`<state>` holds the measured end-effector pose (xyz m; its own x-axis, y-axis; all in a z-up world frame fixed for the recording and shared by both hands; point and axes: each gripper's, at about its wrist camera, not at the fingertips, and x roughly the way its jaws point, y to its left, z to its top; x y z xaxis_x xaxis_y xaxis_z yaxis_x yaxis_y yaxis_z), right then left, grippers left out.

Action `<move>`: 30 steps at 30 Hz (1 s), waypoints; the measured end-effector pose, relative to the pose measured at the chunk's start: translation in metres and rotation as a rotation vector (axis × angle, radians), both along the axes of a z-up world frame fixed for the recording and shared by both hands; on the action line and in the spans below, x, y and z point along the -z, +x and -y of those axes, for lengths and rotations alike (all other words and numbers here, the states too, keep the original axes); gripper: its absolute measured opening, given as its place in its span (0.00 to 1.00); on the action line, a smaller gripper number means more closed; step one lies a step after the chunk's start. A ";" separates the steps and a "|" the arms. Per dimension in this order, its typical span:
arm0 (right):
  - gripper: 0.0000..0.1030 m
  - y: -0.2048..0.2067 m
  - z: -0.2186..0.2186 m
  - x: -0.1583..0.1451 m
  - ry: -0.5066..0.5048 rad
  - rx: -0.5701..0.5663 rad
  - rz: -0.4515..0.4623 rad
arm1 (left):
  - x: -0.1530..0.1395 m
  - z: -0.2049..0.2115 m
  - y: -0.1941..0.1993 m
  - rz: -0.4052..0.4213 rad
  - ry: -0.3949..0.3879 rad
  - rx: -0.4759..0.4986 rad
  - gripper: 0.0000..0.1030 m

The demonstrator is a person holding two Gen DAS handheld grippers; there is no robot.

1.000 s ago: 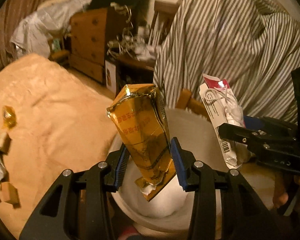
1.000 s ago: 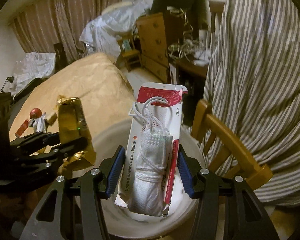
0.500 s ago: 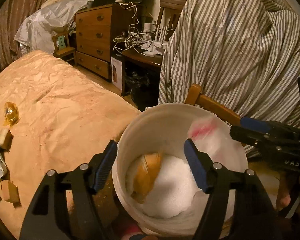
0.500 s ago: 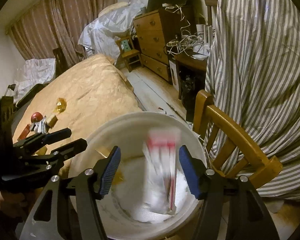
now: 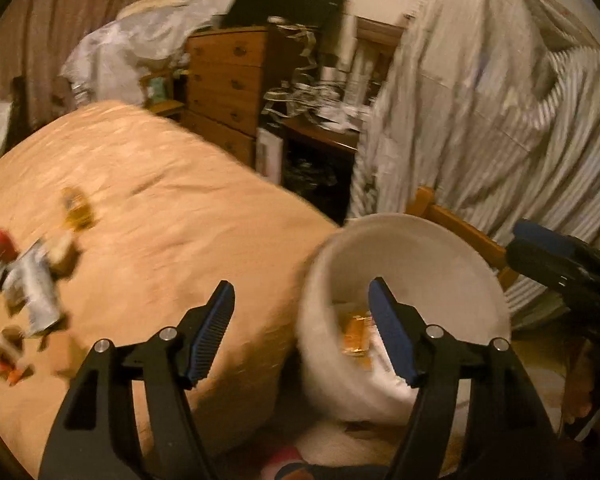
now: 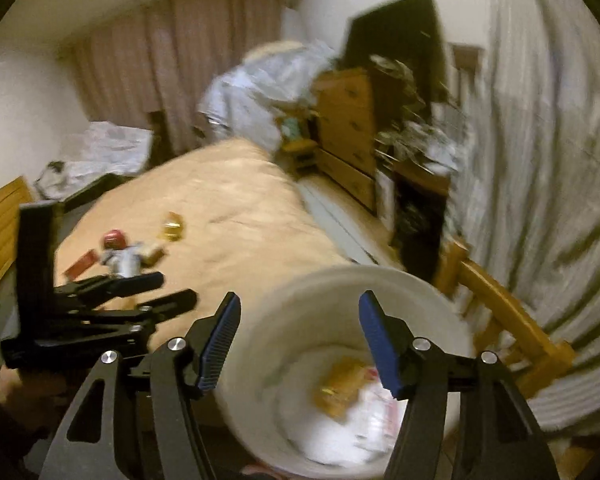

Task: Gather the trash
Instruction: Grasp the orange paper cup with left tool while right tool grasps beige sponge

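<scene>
Now both wrappers, the gold packet and white packet, lie dropped in the white bucket beside the bed's edge, long axes too blurred to tell; left tool and right tool, having just opened, gape wide, empty.

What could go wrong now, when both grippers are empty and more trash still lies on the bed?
1. The white bucket stands right at the bed's edge, close below both open grippers, left gripper and right gripper; a careless swing might tip it.
2. The remaining wrappers lie clustered, so one grasp may catch several or push some off.
</scene>
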<state>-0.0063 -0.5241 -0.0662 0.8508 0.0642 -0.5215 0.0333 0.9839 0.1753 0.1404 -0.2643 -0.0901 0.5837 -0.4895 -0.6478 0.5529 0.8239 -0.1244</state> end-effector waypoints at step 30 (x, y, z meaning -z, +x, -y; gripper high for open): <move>0.68 0.205 -0.337 0.105 0.016 -0.449 -0.293 | 0.081 -0.290 0.119 -0.064 0.281 0.000 0.73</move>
